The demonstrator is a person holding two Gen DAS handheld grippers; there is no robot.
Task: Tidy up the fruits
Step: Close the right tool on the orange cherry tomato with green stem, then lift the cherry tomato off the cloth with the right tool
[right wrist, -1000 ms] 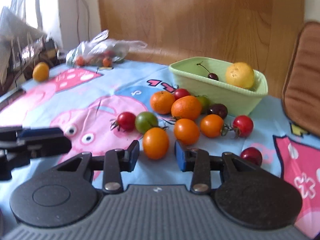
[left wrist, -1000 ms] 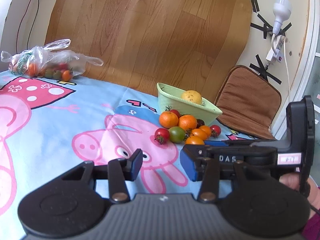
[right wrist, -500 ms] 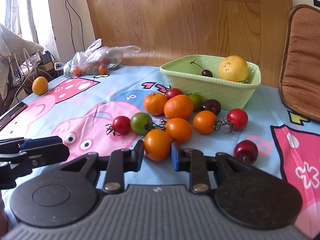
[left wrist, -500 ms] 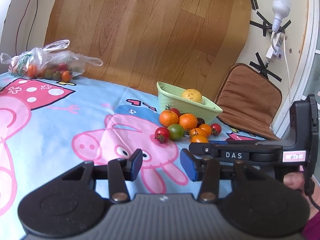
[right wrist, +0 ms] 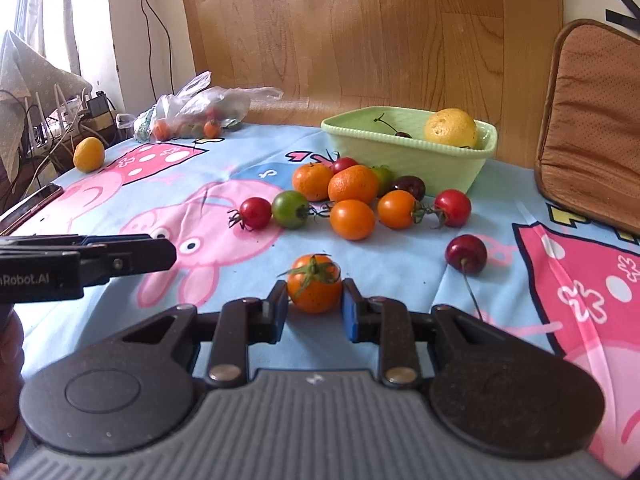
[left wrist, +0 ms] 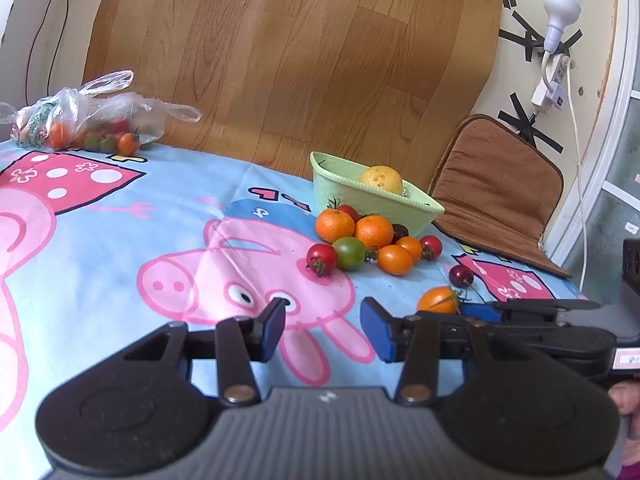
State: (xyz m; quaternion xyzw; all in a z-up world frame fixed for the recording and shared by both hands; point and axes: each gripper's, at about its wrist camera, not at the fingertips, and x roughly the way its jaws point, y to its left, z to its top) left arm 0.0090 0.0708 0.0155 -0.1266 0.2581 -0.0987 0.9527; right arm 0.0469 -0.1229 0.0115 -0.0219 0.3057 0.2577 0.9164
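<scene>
The right tongs (right wrist: 314, 306) pinch an orange tomato (right wrist: 315, 283); at nine o'clock, the left tongs (left wrist: 322, 330) stand spread, empty.

Wood-grain sheet (left wrist: 304, 64) leans against a cream wall (right wrist: 132, 28) behind the table. Cartoon-pig cloth (left wrist: 120, 216), blue and pink, covers the tabletop. Brown padded cushion (left wrist: 496, 188) propped at the right. White bulb (left wrist: 560, 4) and power strip (left wrist: 550, 84) taped to the wall with black tape. Daylight enters from a window (right wrist: 36, 8) at the left; cables (right wrist: 48, 136) cluttered below it.
</scene>
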